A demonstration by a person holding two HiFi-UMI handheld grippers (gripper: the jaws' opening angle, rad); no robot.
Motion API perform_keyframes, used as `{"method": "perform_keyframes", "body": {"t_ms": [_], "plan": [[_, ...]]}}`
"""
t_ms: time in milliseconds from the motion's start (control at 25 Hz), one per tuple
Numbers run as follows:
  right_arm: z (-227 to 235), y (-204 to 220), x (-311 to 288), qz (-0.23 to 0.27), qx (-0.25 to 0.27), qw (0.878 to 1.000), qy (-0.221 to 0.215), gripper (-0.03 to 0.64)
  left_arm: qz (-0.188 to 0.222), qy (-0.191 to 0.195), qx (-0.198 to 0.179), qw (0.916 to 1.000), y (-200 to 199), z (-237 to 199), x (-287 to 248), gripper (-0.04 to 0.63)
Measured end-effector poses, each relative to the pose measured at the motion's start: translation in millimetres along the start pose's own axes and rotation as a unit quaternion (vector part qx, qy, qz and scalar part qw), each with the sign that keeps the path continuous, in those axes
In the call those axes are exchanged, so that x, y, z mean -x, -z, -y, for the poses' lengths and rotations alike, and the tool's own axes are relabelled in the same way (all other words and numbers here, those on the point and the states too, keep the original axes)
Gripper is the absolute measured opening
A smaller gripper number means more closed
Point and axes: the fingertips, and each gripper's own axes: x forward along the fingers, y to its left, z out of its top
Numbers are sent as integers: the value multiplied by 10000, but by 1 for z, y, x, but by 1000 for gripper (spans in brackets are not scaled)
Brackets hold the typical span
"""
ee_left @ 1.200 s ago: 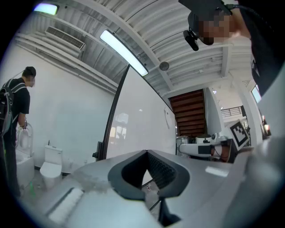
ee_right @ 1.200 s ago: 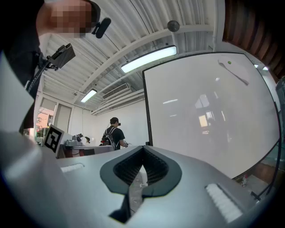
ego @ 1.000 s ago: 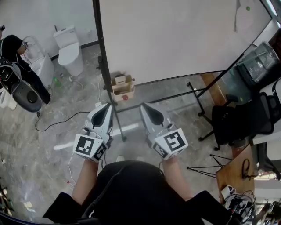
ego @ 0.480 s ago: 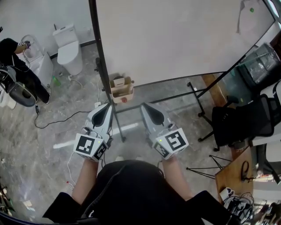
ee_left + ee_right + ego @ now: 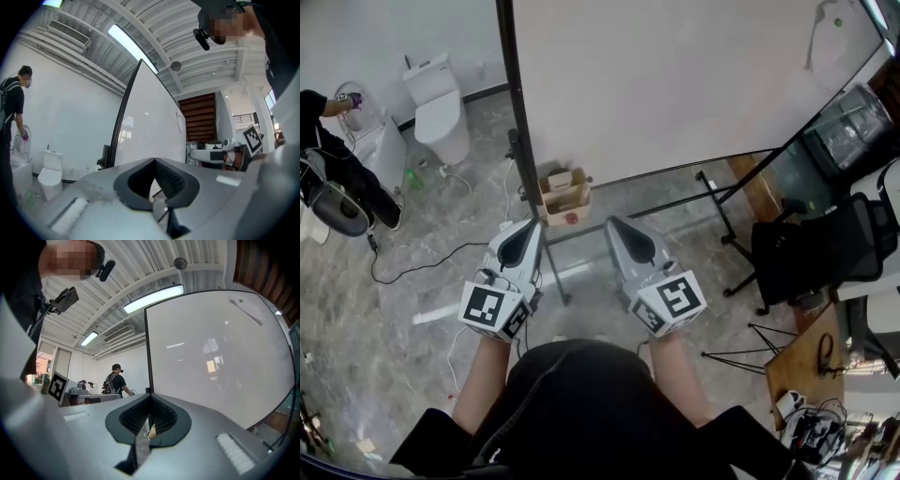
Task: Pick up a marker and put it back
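The left gripper (image 5: 528, 227) and the right gripper (image 5: 614, 225) are held side by side at mid-frame in the head view, both pointing level toward 12 o'clock at the whiteboard (image 5: 675, 84). Each gripper's own view shows its jaws closed tip to tip, with nothing between them. Just beyond the two tips, at 12 o'clock and between them, a small cardboard box (image 5: 564, 197) sits at the foot of the board beside its black frame post (image 5: 517, 112). The box holds a few small things and has a red spot at its front edge. All of it is too small to name, so no marker can be picked out for certain, nor can its long axis or the way it points. The grippers are apart from the box. A toilet (image 5: 436, 103) stands on the marble floor (image 5: 412, 309) at 10 o'clock. A person in dark clothes (image 5: 328, 169) bends at the far left edge at 9 o'clock. A black chair (image 5: 825, 253) stands at 3 o'clock.
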Motion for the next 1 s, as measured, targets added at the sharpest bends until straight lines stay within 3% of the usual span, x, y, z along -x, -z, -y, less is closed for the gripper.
{"method": "perform_keyframes", "body": {"t_ms": [120,480,1000], "plan": [[-4,1,-2,-8,-3,9999,128,9,102,143,134,9998,-7,-3,2,3],[-23,17,-1,-136,38,9989,453,9,-148,462,188,9986,14,-13,24,3],[-3,23,-22,-166,-90,9993,333,9,-236,324,169,9991,18,-26,5,3]]}}
